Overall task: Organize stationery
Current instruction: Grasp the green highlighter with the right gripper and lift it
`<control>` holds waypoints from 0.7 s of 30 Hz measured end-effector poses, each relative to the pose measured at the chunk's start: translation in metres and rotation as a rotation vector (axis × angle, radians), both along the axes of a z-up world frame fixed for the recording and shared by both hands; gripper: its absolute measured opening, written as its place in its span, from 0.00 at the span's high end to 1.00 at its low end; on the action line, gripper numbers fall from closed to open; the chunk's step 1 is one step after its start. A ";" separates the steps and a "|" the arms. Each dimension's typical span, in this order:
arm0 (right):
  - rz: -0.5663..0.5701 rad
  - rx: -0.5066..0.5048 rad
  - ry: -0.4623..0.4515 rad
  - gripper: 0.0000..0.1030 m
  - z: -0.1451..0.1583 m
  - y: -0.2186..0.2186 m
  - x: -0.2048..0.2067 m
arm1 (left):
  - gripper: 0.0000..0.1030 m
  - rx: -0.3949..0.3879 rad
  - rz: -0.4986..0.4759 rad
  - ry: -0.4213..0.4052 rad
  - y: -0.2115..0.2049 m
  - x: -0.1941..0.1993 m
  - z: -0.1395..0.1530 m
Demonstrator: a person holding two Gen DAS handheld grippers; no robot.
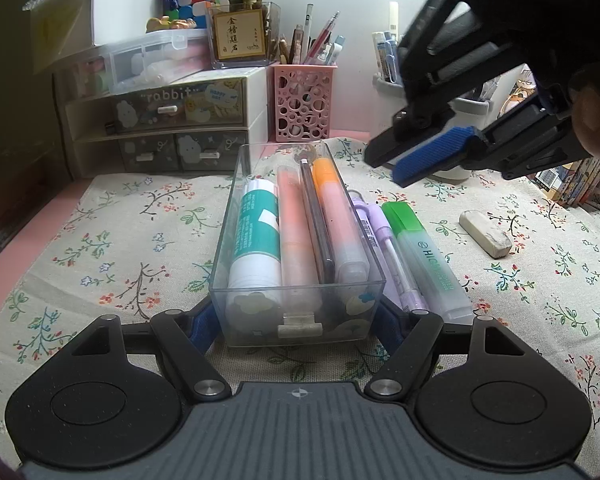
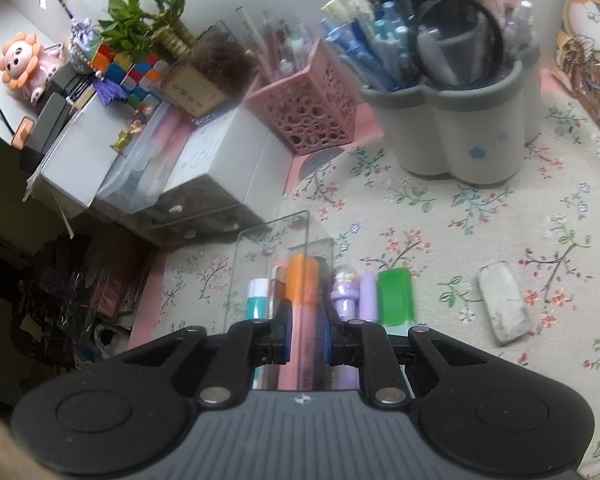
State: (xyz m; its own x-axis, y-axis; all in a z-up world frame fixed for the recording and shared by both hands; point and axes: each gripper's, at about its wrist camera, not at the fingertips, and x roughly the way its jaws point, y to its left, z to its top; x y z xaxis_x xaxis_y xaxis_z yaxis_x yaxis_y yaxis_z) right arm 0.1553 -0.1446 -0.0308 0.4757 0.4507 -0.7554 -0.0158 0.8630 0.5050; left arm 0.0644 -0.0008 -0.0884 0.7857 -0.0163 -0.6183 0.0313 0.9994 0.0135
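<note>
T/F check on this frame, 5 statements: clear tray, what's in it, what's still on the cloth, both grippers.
1. The left gripper has its fingers on the two sides of the clear tray. True.
2. The green highlighter lies inside the tray. False: it lies on the floral cloth, to the right of the tray.
3. The eraser is on the cloth, apart from the tray. True.
4. The right gripper holds a pen. False: nothing is between its fingers in the left wrist view.
5. The pink pen holder is empty. False: pens stand in it.
</note>
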 end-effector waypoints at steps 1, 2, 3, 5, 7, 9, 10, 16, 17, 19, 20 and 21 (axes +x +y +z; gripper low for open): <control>-0.013 -0.011 -0.005 0.86 0.000 -0.005 -0.001 | 0.28 0.000 0.000 0.000 0.000 0.000 0.000; -0.028 -0.019 -0.006 0.86 0.000 -0.013 -0.001 | 0.28 0.000 0.000 0.000 0.000 0.000 0.000; -0.045 -0.022 -0.003 0.85 -0.002 -0.020 -0.001 | 0.28 0.000 0.000 0.000 0.000 0.000 0.000; -0.068 -0.040 -0.005 0.81 -0.005 -0.032 -0.003 | 0.28 0.000 0.000 0.000 0.000 0.000 0.000; -0.090 -0.069 -0.005 0.77 -0.010 -0.040 -0.007 | 0.28 0.000 0.000 0.000 0.000 0.000 0.000; -0.102 -0.072 0.010 0.76 -0.017 -0.048 -0.010 | 0.28 0.000 0.000 0.000 0.000 0.000 0.000; -0.104 -0.071 0.018 0.76 -0.021 -0.050 -0.012 | 0.28 0.000 0.000 0.000 0.000 0.000 0.000; -0.060 -0.093 0.002 0.68 -0.028 -0.043 -0.022 | 0.28 0.000 0.000 0.000 0.000 0.000 0.000; -0.044 -0.093 -0.002 0.68 -0.028 -0.040 -0.023 | 0.28 0.000 0.000 0.000 0.000 0.000 0.000; -0.010 -0.109 -0.012 0.66 -0.027 -0.031 -0.023 | 0.28 0.000 0.000 0.000 0.000 0.000 0.000; 0.007 -0.125 -0.019 0.66 -0.026 -0.026 -0.023 | 0.28 0.000 0.000 0.000 0.000 0.000 0.000; 0.027 -0.144 -0.025 0.65 -0.026 -0.021 -0.023 | 0.28 0.000 0.000 0.000 0.000 0.000 0.000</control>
State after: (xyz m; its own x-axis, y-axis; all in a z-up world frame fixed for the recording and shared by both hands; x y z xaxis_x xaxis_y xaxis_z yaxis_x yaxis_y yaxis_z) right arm 0.1318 -0.1656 -0.0566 0.4844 0.3517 -0.8010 -0.0512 0.9255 0.3754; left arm 0.0645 -0.0005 -0.0884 0.7858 -0.0163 -0.6182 0.0317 0.9994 0.0140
